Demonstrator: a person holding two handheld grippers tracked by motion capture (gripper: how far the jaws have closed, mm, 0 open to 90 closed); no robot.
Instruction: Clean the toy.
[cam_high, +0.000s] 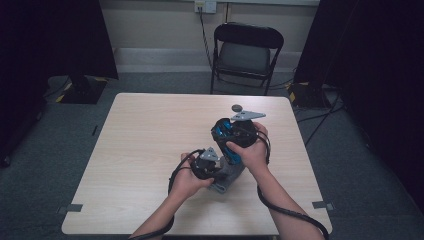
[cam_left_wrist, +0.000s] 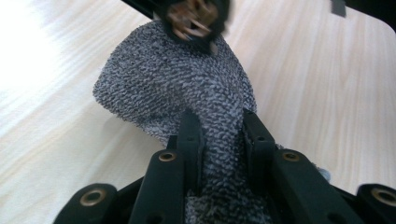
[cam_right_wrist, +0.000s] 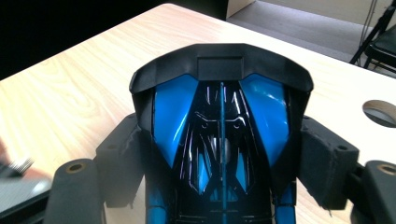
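We see the left gripper (cam_left_wrist: 219, 140) with its jaws clamped on a speckled grey cloth (cam_left_wrist: 177, 88), which bunches up between them and spreads out over the pale wooden table (cam_left_wrist: 327, 93) beyond. In the high view the same cloth (cam_high: 226, 176) lies near the table's front edge, under both hands. The right gripper (cam_right_wrist: 224, 158) has its jaws set wide and pressed against the sides of a blue and black toy car (cam_right_wrist: 222, 116) (glossy, with a black spoiler at its far end), held above the table. From above, the car (cam_high: 231, 131) sits just beyond the cloth, in the person's right hand (cam_high: 252, 150)
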